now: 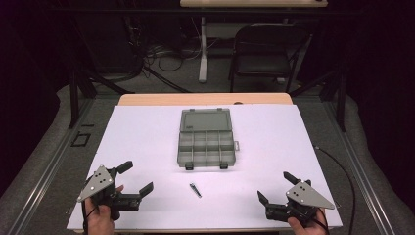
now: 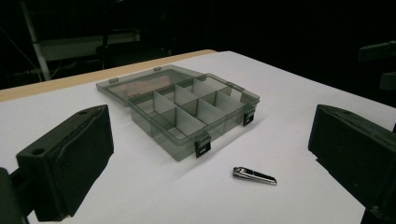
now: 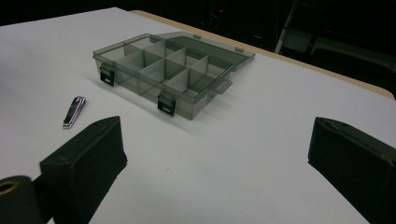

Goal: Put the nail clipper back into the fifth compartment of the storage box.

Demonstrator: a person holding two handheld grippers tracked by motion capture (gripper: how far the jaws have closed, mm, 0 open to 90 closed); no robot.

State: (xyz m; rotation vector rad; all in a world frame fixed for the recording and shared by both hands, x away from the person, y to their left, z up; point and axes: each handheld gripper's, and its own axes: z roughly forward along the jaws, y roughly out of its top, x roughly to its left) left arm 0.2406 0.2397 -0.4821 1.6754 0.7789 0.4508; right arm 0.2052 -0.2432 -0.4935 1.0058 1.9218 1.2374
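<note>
Clipper (image 1: 195,190), low centre of frame: flat, may skid from my wide, empty left tongs (image 1: 128,178); right tongs (image 1: 276,186) likewise wide.

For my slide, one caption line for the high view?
Open grippers, left and right, flank nail clipper before open organizer box.

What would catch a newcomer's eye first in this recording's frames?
The open grey compartment box sits mid-table on the white sheet, its lid folded flat toward the far edge and its compartments apparently empty. A small metal nail clipper lies just in front of it, apart from the box. The left gripper and right gripper flank the near edge, both with jaws wide open and holding nothing.
</note>
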